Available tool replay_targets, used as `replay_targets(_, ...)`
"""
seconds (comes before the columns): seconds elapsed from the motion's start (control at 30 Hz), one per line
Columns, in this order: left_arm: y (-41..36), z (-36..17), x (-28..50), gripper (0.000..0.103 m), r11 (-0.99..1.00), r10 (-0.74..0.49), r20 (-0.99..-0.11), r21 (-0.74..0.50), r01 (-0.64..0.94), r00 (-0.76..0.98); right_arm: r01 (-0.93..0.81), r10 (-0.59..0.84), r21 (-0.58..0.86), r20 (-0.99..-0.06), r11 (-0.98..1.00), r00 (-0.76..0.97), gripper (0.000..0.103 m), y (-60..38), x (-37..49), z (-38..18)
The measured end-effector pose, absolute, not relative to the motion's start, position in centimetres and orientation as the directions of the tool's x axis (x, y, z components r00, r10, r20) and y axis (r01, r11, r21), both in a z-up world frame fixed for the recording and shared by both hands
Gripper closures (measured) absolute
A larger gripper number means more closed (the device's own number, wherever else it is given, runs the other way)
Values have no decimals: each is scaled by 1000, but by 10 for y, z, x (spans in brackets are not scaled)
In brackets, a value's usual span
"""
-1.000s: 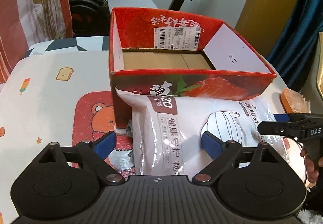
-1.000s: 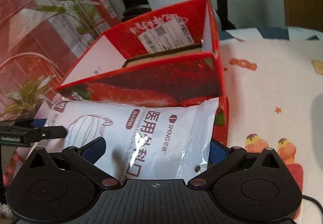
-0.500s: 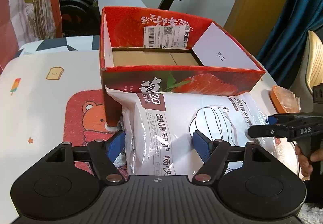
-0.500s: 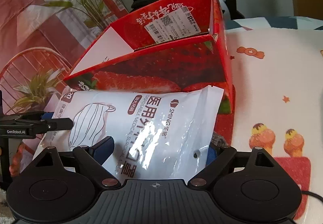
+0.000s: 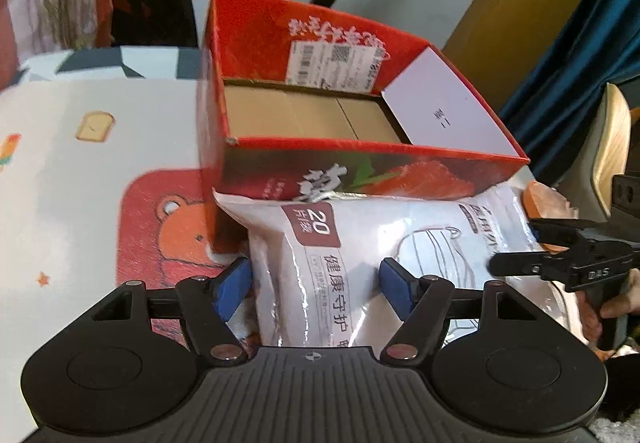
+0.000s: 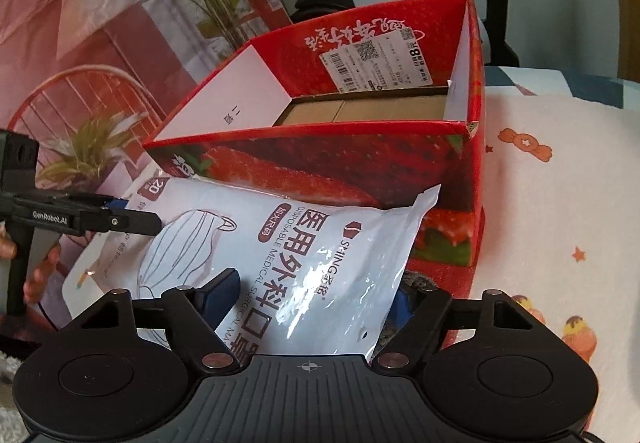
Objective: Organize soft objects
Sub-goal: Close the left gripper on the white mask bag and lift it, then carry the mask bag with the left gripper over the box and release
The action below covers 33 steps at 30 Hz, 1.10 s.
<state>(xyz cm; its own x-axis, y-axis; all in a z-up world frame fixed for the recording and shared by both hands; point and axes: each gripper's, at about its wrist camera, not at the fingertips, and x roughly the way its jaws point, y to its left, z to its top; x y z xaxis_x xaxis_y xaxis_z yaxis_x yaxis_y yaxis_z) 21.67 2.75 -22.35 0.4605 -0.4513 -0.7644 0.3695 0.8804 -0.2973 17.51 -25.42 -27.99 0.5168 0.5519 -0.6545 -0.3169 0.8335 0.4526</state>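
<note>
Both grippers clamp the white mask packet [image 5: 360,243] lying against the near wall of the red box [image 5: 360,171]. The left gripper [image 5: 316,283] squeezes one end. The right gripper [image 6: 316,295], jaws closing, pinches the other. Only the left view shows an orange item [image 5: 544,195] at the tablecloth's [image 5: 60,203] right edge; only the right view shows the packet's sealed corner.

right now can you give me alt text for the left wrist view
A white plastic pack of face masks sits between the left gripper's blue pads, leaning against an open red cardboard strawberry box. The right gripper reaches in from the right.
</note>
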Motion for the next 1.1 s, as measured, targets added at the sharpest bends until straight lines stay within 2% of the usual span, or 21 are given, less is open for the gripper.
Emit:
replay_targets(0.13, 32, -231, 223, 28, 868, -479, -767, -341, 362, 426, -326, 557, 451, -667, 831, 496, 30, -251, 179, -283)
replay_targets(0.27, 36, -235, 226, 30, 854, -509, -763, -393, 340, 398, -324, 559, 456, -672, 829, 485, 30, -251, 180, -283)
replay_targets(0.4, 30, -228, 219, 34, 860, -492, -764, -354, 367, 417, -329, 549, 440, -669, 836, 501, 32, -249, 177, -277)
replay_targets(0.77, 43, -199, 192, 48, 856, -491, -708, -285, 431, 508, -389, 511, 335, -627, 858, 588, 60, -248, 161, -237)
replay_targets(0.93, 51, -176, 185, 50, 859, -497, -646, -272, 433, 579, -426, 490, 255, -574, 868, 656, 67, -242, 153, -206)
replay_targets(1.1, 48, -156, 186, 50, 868, -489, -583, -255, 426, 649, -442, 466, 178, -518, 879, 717, 70, -238, 155, -177)
